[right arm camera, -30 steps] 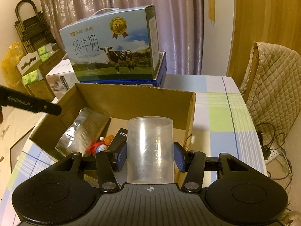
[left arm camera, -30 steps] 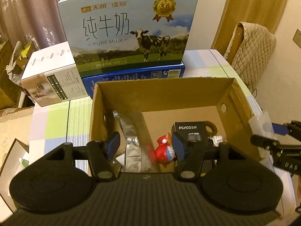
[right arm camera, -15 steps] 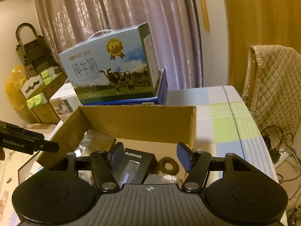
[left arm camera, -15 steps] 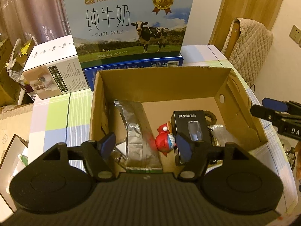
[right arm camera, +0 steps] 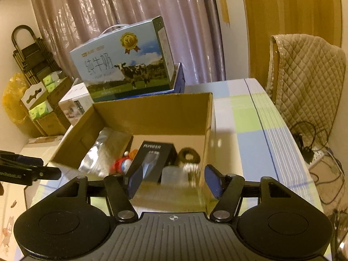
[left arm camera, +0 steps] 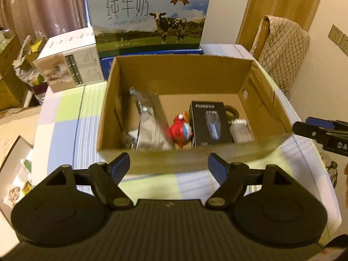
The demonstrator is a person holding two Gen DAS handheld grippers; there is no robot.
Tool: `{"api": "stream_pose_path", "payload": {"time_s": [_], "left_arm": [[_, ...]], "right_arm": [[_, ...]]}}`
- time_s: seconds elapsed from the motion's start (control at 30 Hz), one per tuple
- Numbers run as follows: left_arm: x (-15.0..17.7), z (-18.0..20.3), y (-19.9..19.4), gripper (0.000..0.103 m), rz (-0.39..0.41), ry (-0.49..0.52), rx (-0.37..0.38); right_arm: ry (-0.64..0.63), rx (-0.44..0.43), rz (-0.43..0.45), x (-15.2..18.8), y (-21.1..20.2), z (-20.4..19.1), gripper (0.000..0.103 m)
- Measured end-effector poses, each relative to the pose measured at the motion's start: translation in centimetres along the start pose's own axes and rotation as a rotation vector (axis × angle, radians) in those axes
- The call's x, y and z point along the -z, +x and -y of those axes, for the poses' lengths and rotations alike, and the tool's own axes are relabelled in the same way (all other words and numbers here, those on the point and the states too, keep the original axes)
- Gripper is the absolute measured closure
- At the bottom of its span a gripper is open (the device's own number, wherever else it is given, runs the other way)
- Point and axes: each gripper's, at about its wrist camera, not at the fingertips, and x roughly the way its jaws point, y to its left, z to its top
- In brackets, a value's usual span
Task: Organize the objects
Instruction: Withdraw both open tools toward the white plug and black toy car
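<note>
Cardboard box (left arm camera: 180, 80) sits on the checked tablecloth (left arm camera: 65, 113), holding a silver pouch (left arm camera: 150, 124), red toy (left arm camera: 181, 130) and black carton (left arm camera: 209, 122); the left gripper (left arm camera: 169, 166) hangs near it, released and empty. From the right wrist, the right gripper (right arm camera: 171, 182) is likewise spread and empty at the box's near edge, a clear cup (right arm camera: 174, 175) inside beside the carton.

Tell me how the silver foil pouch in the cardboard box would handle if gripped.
The silver foil pouch looks creased and slumped against the cardboard box wall, so it is probably floppy and would sag. Its glossy surface suggests it may slip between the pads.
</note>
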Motion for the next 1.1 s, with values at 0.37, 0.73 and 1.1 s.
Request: {"api": "stream_pose_path", "payload": {"time_s": [0.37,0.73,1.1], "left_arm": [[5.1,1.1,-5.0,0.017,0.024,-0.075,-0.012],[10.4,3.2,-10.0,0.001,0.074,-0.1,0.008],[16.4,5.7,-12.8,0.001,0.091,-0.132,0.006]], "right_arm": [[0.005,-0.005,0.001,5.7,-6.9,-1.7,0.043],[0.05,0.027,0.017,10.7,-13.3,-1.1,0.043],[0.063,0.031,-0.003,14.8,-16.9,-1.0,0.043]]}}
